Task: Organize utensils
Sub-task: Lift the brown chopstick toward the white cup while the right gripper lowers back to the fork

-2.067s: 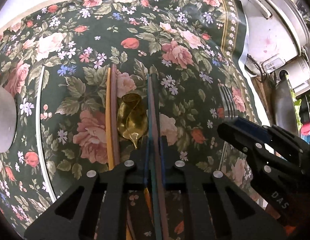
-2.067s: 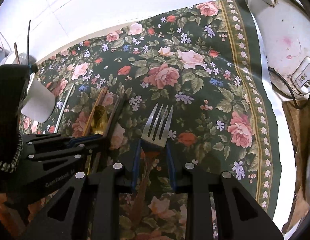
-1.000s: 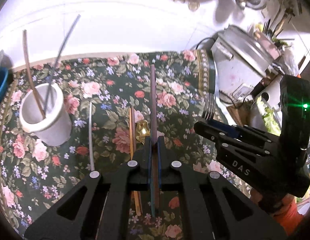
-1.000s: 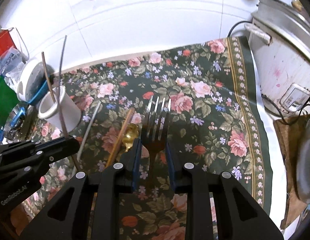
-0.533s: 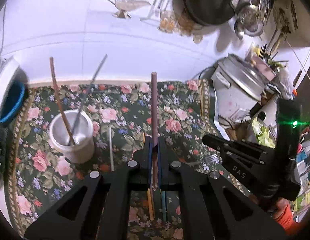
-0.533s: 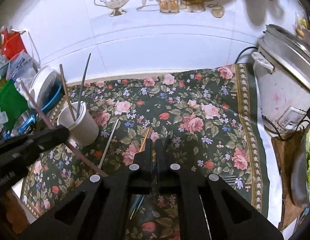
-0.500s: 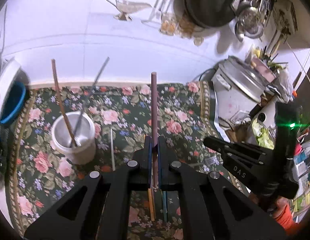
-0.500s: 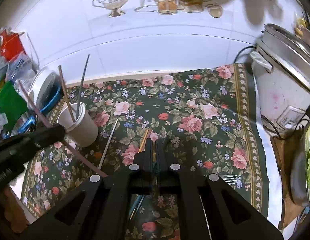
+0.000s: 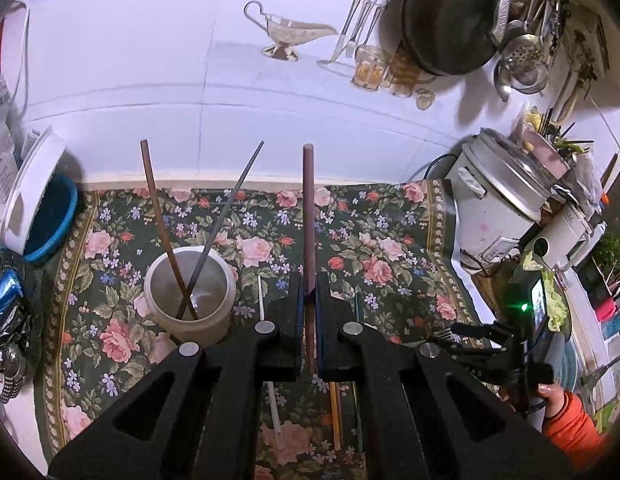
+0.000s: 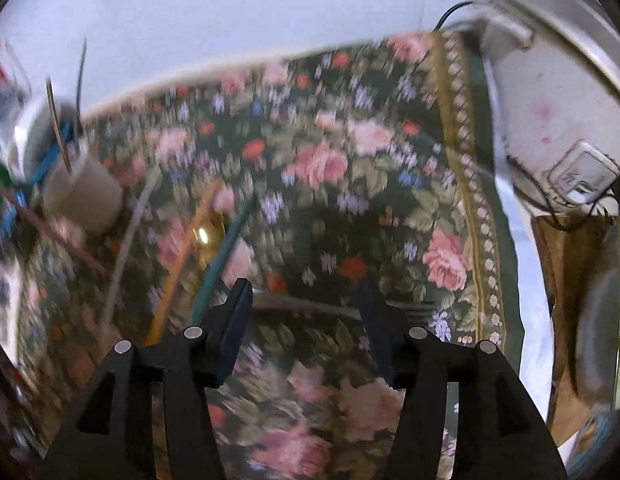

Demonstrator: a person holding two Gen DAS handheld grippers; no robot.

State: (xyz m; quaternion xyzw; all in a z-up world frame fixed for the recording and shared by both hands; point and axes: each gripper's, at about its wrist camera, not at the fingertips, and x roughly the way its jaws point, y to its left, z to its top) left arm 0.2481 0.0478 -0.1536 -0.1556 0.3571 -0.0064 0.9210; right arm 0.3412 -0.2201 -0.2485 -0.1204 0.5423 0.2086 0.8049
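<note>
The left claw (image 9: 308, 312) is clamped on a dark purple chopstick (image 9: 308, 216), which stands up above the desk's flowered cloth (image 9: 374, 240). The white cup (image 9: 189, 292) near the cloth's left edge holds two sticks. The right claw (image 10: 305, 300) is opening over a fork (image 10: 310, 305) lying on the cloth near its right edge; the pads do not press it.

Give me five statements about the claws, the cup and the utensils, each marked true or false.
1. The left claw is shut on a brown chopstick. True.
2. The white cup is empty. False: two sticks stand in it.
3. The right claw grips the fork. False: its jaws are opening, the fork lying on the cloth between them.
4. The cup lies tipped over. False: it stands upright.
5. Loose sticks lie on the cloth. True.
</note>
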